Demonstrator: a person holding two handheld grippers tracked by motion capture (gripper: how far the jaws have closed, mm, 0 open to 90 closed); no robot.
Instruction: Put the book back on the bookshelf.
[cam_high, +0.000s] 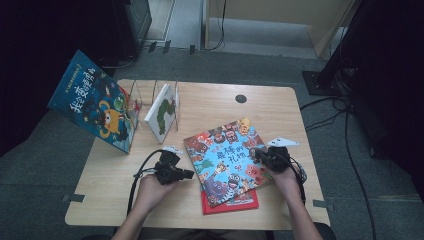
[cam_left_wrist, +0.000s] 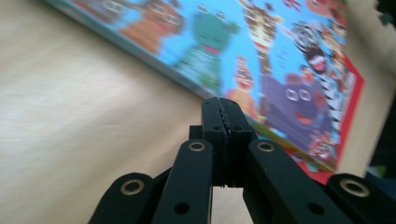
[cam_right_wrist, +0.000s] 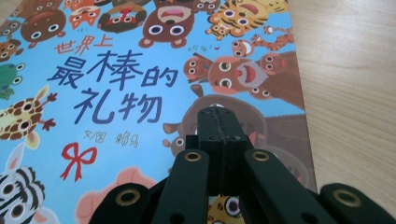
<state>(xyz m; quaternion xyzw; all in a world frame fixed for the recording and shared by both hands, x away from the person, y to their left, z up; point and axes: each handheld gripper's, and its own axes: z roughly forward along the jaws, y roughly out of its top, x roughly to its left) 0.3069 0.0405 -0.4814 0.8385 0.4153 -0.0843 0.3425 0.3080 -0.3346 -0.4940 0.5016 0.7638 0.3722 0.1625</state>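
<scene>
Landmark: the wire book rack (cam_high: 150, 100) at the table's (cam_high: 110, 195) far left corner. Two books already stand there: a dark blue monster book (cam_high: 95, 102) leaning on its outer left side, and a white caterpillar book (cam_high: 162, 112) slotted upright in it. Two are left, as I read it: the blue animal book (cam_high: 225, 160) lies flat, well to the right of the rack and nearer the person, stacked askew on a red book (cam_high: 240, 202) whose corner and edge poke out underneath. Left gripper (cam_high: 175, 172) sits between rack and stack, just off the animal book's left edge, jaws clenched together on nothing; the left gripper view shows the closed tips (cam_left_wrist: 223, 109) aimed at the book's (cam_left_wrist: 261, 60) near edge, with a sliver of the red book (cam_left_wrist: 348, 116) beyond. Right gripper (cam_high: 267, 157) is on the far side of the stack from the rack, over the cover's right part, jaws likewise pressed together and empty; its own view has the tips (cam_right_wrist: 217, 116) over the cover (cam_right_wrist: 116, 79), can't tell if touching. Judgement: roughly half done. Neither flat book is gripped or lifted. Next up is probably getting the top book off the stack, which needs jaws opened or an edge pried up first.
</scene>
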